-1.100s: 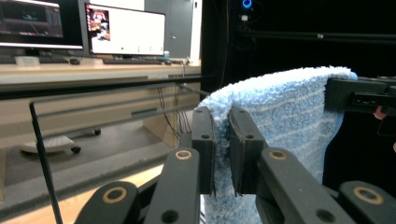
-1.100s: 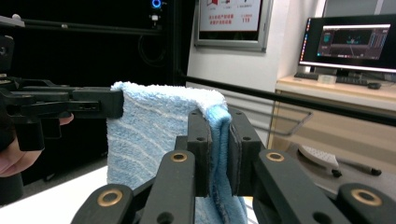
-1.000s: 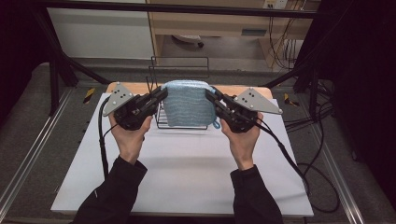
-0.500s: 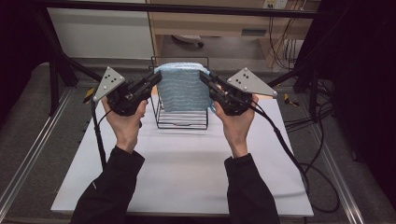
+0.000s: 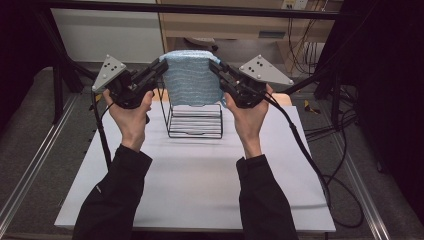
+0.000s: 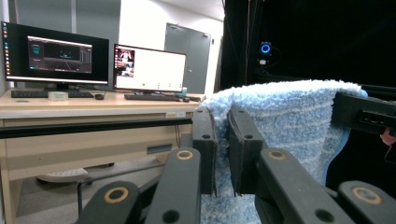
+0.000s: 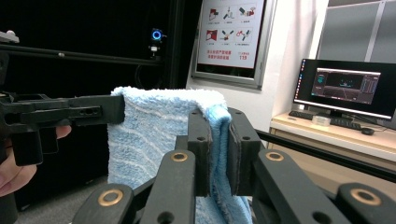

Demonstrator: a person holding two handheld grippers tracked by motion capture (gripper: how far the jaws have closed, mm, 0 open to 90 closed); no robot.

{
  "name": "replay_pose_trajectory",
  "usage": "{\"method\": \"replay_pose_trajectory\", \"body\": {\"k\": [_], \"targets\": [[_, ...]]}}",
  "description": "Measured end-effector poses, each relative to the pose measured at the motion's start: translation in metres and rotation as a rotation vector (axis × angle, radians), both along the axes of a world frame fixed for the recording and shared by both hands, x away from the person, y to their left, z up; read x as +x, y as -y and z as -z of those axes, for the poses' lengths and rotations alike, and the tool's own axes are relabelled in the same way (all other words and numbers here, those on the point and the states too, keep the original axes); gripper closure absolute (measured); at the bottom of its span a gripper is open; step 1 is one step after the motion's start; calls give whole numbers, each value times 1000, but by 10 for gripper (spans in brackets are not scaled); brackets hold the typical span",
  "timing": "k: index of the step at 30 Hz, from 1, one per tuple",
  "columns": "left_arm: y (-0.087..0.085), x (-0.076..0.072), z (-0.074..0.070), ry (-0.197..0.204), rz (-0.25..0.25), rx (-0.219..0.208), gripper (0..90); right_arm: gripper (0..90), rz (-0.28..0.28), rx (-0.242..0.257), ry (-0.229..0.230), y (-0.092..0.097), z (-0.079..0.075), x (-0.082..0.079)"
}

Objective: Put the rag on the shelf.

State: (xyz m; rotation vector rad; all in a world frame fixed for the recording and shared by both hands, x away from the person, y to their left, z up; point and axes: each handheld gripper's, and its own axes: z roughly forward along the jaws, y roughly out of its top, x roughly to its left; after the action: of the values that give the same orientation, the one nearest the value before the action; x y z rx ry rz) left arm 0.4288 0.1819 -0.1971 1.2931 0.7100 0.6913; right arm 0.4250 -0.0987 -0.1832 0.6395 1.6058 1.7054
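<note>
Close to us, at the bottom of the high view, our two dark sleeves come up over the white worktop [image 5: 200,190]. Our left hand [image 5: 131,117] holds the left tongs [image 5: 162,66], and our right hand [image 5: 248,120] holds the right tongs [image 5: 214,66]. Each one has a grey three-cornered plate on top and a black cable hanging down from it.

Both tongs are clamped on the blue towel [image 5: 192,77]. We pinch it by its two top corners, one corner in each. In the left gripper view the left tongs [image 6: 222,154] squeeze the fluffy left edge of the towel [image 6: 289,126] tight, and the other tongs hold its far corner. In the right gripper view the right tongs [image 7: 218,149] squeeze the right edge of the towel [image 7: 154,135], with the cloth folded between the two black pads.

We hold the towel up in the air, spread flat between our hands. It hangs down above a black wire rack [image 5: 195,120] that stands on the worktop, just behind our hands.

Farther off, past the worktop, stands a wooden desk [image 6: 70,116] with two lit screens [image 6: 93,63] on it.
</note>
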Motion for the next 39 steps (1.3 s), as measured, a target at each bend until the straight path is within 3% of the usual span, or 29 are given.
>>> {"method": "replay_pose_trajectory", "body": {"k": [20, 29, 39], "targets": [[3, 16, -42, 52, -22, -10, 822, 823, -3, 56, 40, 0, -35, 25], [1, 28, -50, 61, -31, -5, 822, 823, -4, 71, 43, -2, -40, 40], [2, 51, -46, 43, -50, 25, 822, 823, 21, 60, 17, -5, -35, 63]]}}
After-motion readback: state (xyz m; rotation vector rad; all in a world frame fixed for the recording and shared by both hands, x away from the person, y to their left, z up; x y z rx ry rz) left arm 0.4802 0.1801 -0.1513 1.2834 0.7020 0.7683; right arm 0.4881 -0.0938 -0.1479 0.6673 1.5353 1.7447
